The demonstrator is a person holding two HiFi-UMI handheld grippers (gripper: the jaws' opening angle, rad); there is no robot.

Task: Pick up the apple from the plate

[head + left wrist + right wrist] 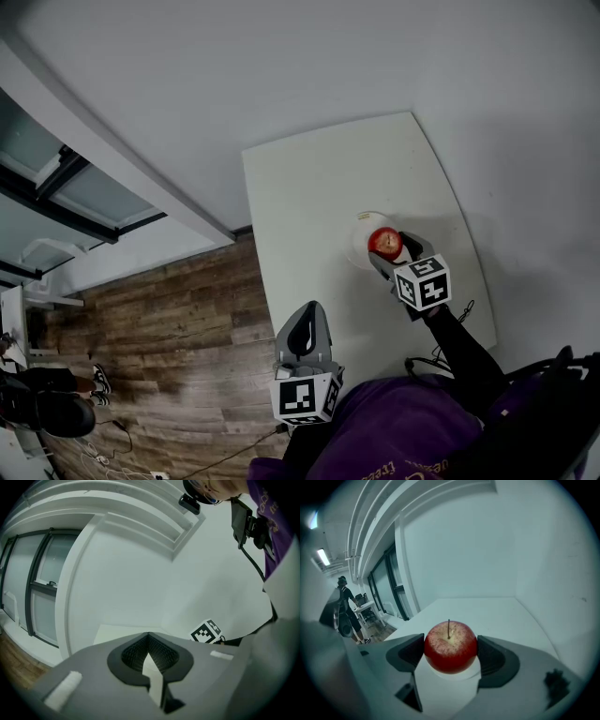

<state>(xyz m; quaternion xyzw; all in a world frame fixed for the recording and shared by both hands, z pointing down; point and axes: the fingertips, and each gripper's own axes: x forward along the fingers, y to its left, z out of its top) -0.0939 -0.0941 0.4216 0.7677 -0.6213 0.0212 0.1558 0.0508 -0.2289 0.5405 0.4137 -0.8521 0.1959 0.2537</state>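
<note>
Apple upright on plate, stem up, pinched between fingers of right gripper. Left gripper fingers closed together, empty, near surface edge.

the head view is looking steeply down from high above the bench. the right gripper view is skimming low toward the bench's far edge, close on the apple. the left gripper view is facing the wall, catching a strip of the same bench.
</note>
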